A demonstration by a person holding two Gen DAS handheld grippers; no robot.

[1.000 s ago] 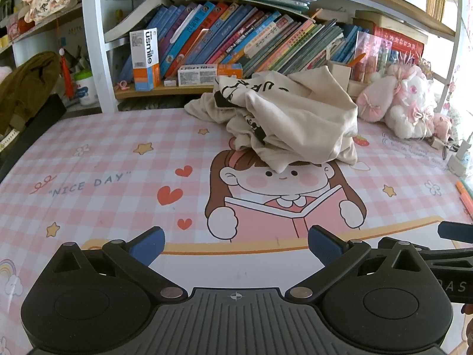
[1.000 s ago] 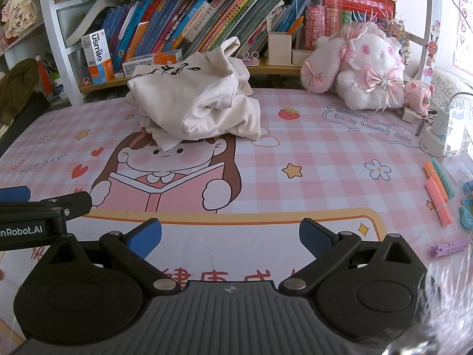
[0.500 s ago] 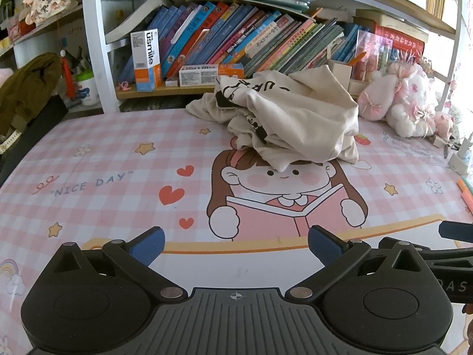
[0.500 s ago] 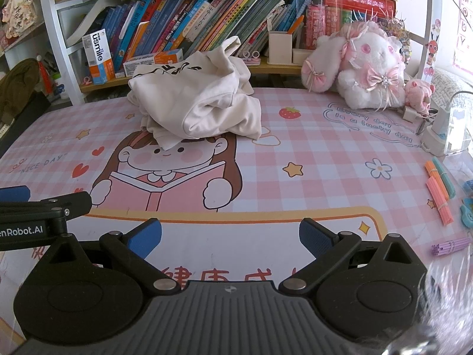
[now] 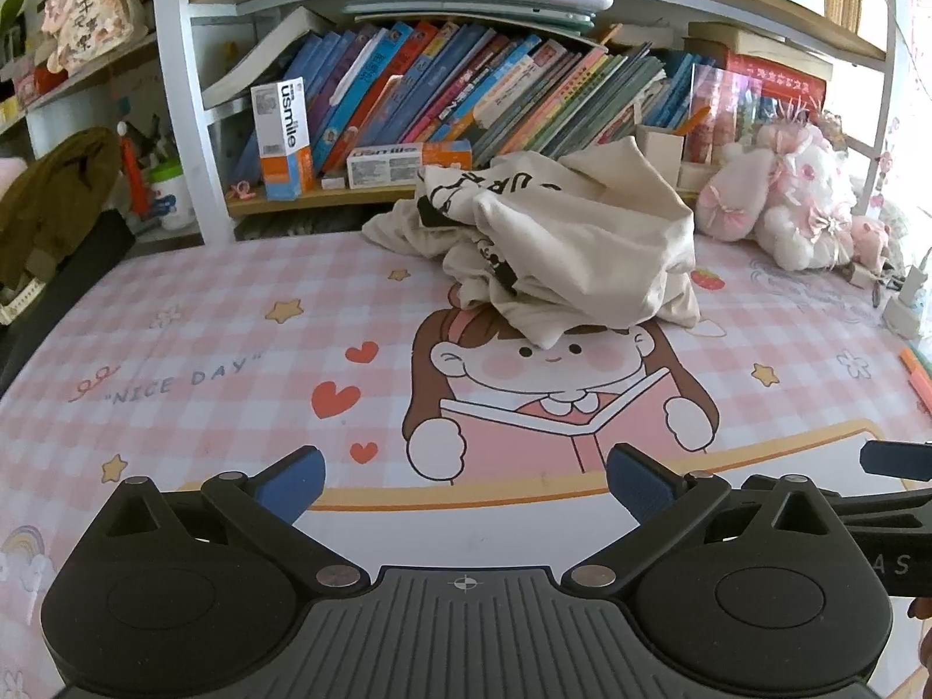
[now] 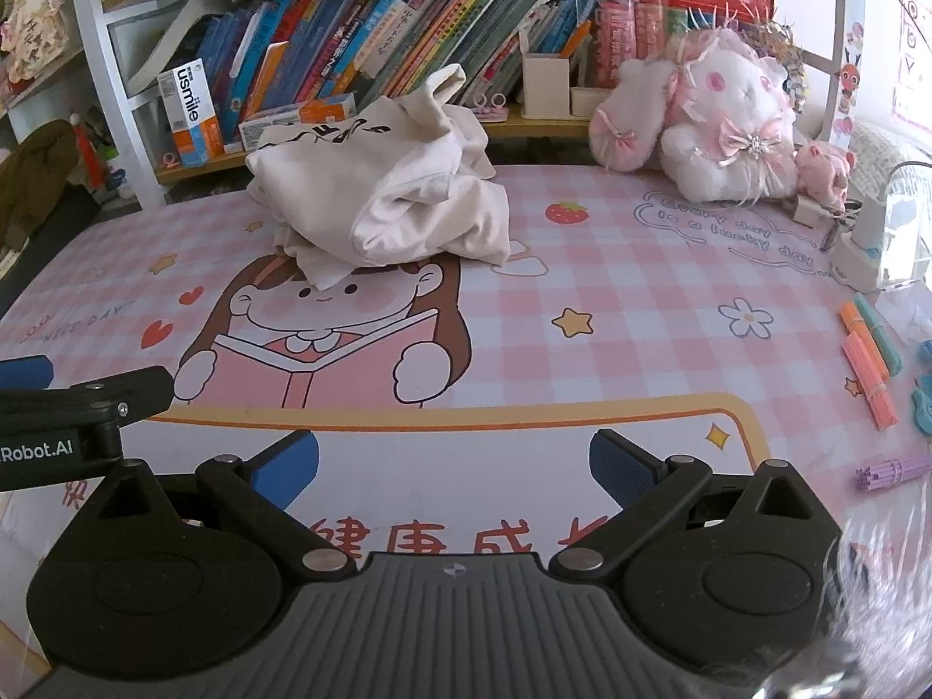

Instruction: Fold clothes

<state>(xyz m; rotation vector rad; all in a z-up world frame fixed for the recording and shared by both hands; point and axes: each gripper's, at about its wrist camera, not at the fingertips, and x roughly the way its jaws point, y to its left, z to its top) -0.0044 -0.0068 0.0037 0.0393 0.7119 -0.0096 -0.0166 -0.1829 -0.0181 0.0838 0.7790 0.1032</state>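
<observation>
1. Cream garment point(image 5: 571, 244) lay crumpled in a heap at the far side of the pink checked mat point(image 5: 175, 349), just in front of the bookshelf point(image 5: 466, 87); its near edge covered the top of the printed girl's head point(image 5: 553, 361); black lettering showed on an upper fold.
2. Left gripper point(image 5: 466, 477) hovered low over the mat's near edge, jaws spread wide and holding nothing; well apart from the garment.
3. Right gripper point(image 6: 454, 460) sat likewise, jaws released and empty; the pink plush rabbit point(image 6: 716, 128) stood to the right of the heap.
</observation>
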